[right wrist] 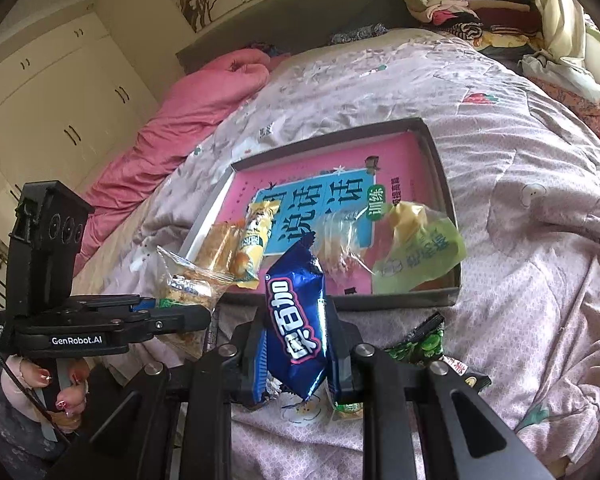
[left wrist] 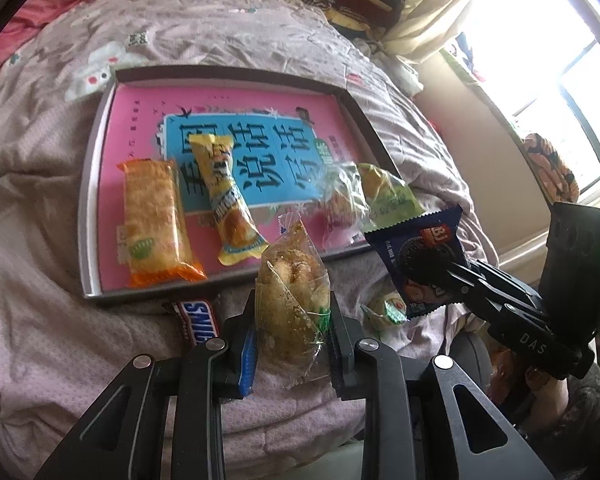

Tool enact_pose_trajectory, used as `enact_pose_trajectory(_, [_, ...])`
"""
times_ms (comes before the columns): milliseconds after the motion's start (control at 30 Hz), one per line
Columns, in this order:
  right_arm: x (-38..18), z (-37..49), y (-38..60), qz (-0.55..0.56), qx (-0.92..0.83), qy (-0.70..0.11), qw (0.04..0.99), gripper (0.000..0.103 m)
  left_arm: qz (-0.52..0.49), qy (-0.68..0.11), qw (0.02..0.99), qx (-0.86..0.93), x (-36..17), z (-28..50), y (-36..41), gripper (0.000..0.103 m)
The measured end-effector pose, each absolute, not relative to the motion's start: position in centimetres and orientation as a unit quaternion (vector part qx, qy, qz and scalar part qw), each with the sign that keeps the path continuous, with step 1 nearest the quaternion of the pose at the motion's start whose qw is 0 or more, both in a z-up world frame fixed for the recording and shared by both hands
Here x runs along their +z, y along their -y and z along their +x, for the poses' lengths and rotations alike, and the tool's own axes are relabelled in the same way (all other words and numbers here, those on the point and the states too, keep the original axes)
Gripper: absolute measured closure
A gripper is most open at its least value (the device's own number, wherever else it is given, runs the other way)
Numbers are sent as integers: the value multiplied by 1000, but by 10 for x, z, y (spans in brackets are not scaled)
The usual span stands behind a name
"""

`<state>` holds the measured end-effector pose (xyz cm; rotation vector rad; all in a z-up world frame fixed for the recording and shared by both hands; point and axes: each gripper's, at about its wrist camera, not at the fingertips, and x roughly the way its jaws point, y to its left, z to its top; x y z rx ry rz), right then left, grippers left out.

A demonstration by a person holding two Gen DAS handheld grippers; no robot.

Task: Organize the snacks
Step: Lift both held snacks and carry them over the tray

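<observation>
The clear-wrapped crumbly pastry (left wrist: pixel 290 296) is clamped between the fingers of the left claw (left wrist: pixel 292 334), held up off the bed just short of the tray's near rim. Beside it, the blue cookie packet (right wrist: pixel 296 320) stands upright in the right claw (right wrist: pixel 296 354), whose fingers are closed tight on its lower half; seen from the left claw's camera, that same packet (left wrist: pixel 420 264) hangs near the tray's near right corner.

The grey tray (left wrist: pixel 100 168) lies on the bed, lined with a pink sheet printed with a blue panel. In it, along the near side, lie an orange-wrapped cracker bar (left wrist: pixel 156 224) and a yellow-wrapped snack (left wrist: pixel 230 200) side by side, then a clear bag of small sweets (left wrist: pixel 342 196) and a pale green packet (left wrist: pixel 388 198) towards the right end.

On the quilt (left wrist: pixel 40 160) in front of the tray rest a Snickers bar (left wrist: pixel 196 320), a small round green-labelled sweet (left wrist: pixel 388 308) and, further right, a dark green wrapper (right wrist: pixel 424 340). A hand (right wrist: pixel 56 388) with painted nails grips the left claw's handle. A pink duvet (right wrist: pixel 180 120) is bunched at the head of the bed.
</observation>
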<state>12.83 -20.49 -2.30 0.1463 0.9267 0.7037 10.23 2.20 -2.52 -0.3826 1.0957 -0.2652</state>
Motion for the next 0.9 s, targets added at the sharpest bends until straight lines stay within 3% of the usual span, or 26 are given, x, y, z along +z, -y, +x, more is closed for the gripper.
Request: enact_pose_trajectory(900, [1, 135, 209, 75, 315, -400, 858, 80, -177, -467, 863, -73, 2, 104, -59, 74])
